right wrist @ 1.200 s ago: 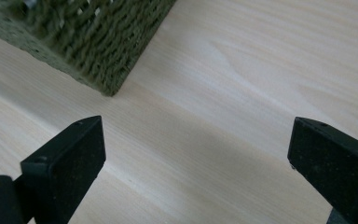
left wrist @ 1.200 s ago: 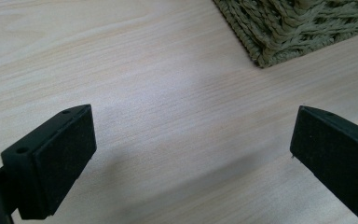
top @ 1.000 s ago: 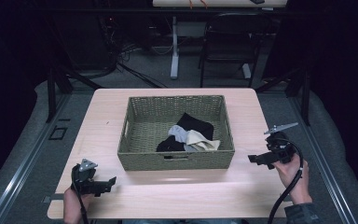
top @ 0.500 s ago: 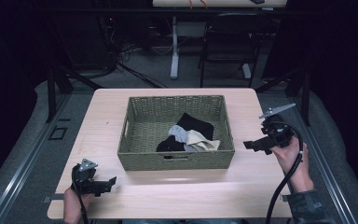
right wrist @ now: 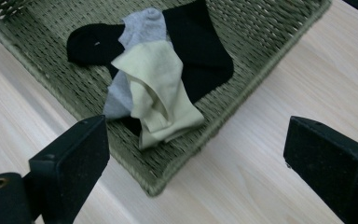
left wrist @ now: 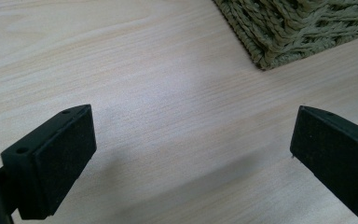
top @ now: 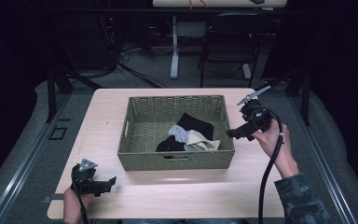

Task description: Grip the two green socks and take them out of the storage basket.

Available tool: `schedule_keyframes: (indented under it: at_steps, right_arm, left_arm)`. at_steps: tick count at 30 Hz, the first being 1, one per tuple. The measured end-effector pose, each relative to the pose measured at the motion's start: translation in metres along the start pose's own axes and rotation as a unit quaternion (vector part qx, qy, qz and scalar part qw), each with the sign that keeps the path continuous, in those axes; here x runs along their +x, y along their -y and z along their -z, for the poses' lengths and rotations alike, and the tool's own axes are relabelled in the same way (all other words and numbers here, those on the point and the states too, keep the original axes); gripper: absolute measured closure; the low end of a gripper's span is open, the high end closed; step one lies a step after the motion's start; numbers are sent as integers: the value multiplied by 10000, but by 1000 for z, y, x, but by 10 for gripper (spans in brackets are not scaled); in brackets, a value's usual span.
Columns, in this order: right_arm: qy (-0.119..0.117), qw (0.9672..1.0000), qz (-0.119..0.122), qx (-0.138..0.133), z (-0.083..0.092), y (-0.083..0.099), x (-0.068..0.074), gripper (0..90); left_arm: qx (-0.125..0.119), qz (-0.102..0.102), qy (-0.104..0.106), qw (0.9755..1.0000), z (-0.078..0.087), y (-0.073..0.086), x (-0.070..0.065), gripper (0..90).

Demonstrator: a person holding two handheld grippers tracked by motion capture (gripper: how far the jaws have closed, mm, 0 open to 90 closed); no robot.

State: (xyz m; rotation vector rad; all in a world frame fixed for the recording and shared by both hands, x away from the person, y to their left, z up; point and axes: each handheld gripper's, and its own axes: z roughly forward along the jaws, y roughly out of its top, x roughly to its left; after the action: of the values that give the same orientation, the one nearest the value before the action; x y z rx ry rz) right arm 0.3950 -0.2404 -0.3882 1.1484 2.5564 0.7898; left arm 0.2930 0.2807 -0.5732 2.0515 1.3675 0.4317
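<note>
Basket (top: 176,158), woven, olive green, sits mid worktop (top: 177,196) in the high view. Inside it, a small heap of socks: black sock (top: 196,125), grey sock (top: 178,134), cream sock (top: 199,140), bunched toward the basket's near right part.

Right tool (top: 233,134) held in the person's right hand (top: 270,137), raised just beside the basket's right rim, jaws wide apart, nothing between them. Its cable (top: 266,177) hangs down toward the sleeve (top: 303,203). In the right gripper view the tool (right wrist: 196,163) looks down over the basket's corner (right wrist: 154,184); the cream sock (right wrist: 156,84) lies ahead between the jaw line, overlapping the grey sock (right wrist: 142,25) and black sock (right wrist: 196,51). Bare worktop (right wrist: 284,93) off to that tool's right side.

Left tool (top: 111,181) low at the near left of the worktop, well apart from the basket's front wall, held in the left hand (top: 74,207). In the left gripper view the tool (left wrist: 193,144) has jaws wide apart, empty, over bare worktop (left wrist: 168,93); a basket corner (left wrist: 270,32) lies ahead and right of it.
</note>
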Motion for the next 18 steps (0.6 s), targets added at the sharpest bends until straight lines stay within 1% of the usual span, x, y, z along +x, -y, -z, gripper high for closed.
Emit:
schedule_keyframes:
  at_steps: [1, 3, 4, 5, 7, 8, 9, 10, 11, 16, 17, 18]
  right_arm:
    - [-27, 10000, 80, 47, -4, -7, 2, 65]
    - [-60, 9998, 113, 118, -9, -14, 5, 72]
    - [-60, 9998, 113, 118, -9, -14, 5, 72]
    - [-80, 9996, 166, 209, -16, -22, 8, 83]
    - [-75, 9995, 190, 228, -18, -24, 8, 91]
    - [-118, 9992, 225, 302, -26, -30, 10, 92]
    - [-118, 9992, 225, 302, -26, -30, 10, 92]
    - [-135, 9987, 281, 410, -33, -34, 11, 99]
    - [-166, 9983, 289, 468, -38, -36, 11, 101]
    - [-246, 9975, 277, 600, -56, -43, 12, 117]
    - [-246, 9975, 277, 600, -56, -43, 12, 117]
    - [-263, 9972, 300, 631, -60, -44, 12, 126]
  left_arm:
    - [1, -8, -6, 10000, 0, 0, 0, 2]
    - [-1, -16, -4, 10000, 0, 0, 0, 2]
    - [-1, -16, -4, 10000, 0, 0, 0, 2]
    - [-5, -9, 3, 10000, 0, 0, 0, 2]
    - [2, 1, 21, 10000, 0, 0, 0, 2]
    - [4, -6, 20, 10000, 0, 0, 0, 2]
    - [4, -6, 20, 10000, 0, 0, 0, 2]
    - [-2, -3, 19, 10000, 0, 0, 0, 2]
    - [3, -9, 26, 10000, -1, 0, 0, 2]
    - [-6, -5, 34, 10000, 0, 0, 1, 2]
    - [-6, -5, 34, 10000, 0, 0, 1, 2]
    - [-15, -3, 42, 10000, 0, 0, 1, 2]
